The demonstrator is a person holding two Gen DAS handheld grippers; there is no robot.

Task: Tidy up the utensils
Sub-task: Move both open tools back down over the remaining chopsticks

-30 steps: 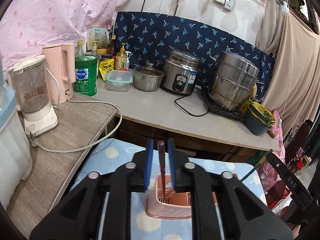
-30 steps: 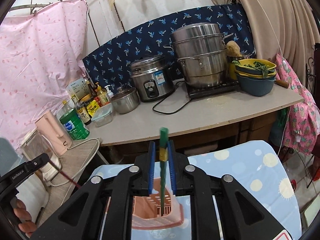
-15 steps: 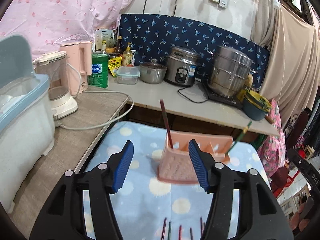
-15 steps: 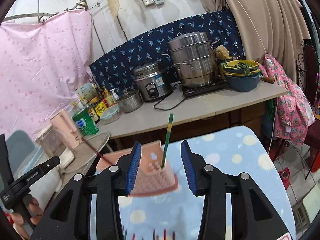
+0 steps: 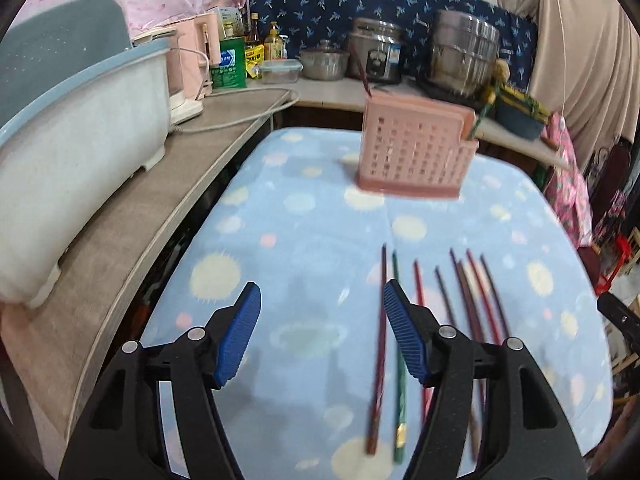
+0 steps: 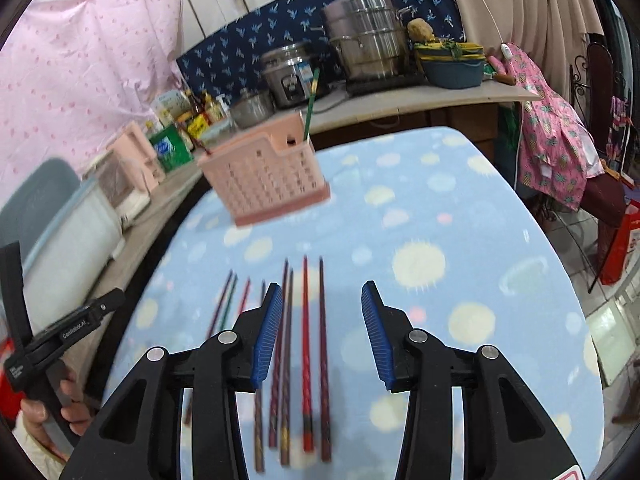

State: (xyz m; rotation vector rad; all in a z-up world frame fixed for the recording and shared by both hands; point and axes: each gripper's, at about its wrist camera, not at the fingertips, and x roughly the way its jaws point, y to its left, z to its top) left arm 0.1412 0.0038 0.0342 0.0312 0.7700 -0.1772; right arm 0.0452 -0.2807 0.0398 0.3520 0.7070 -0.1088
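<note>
A pink slotted utensil basket (image 5: pixel 416 152) stands at the far side of the blue dotted cloth (image 5: pixel 304 240); it also shows in the right wrist view (image 6: pixel 266 174). A dark red chopstick (image 5: pixel 362 70) stands at its left end and a green one (image 6: pixel 310 98) at its right end. Several chopsticks lie side by side on the cloth (image 5: pixel 460 292), among them a red one (image 6: pixel 306 344). My left gripper (image 5: pixel 322 332) is open and empty above the leftmost chopsticks. My right gripper (image 6: pixel 320 330) is open and empty above the rightmost ones.
A wooden shelf (image 5: pixel 132 232) on the left bears a white and blue tub (image 5: pixel 76 160) and a blender. A counter (image 6: pixel 420 96) behind holds a rice cooker, steel pots and bowls. The cloth's right edge drops to the floor (image 6: pixel 612 320).
Both grippers let go of their chopsticks, which now stand in the basket. Both opened, pulled back toward me and lowered over the chopsticks lying on the cloth.
</note>
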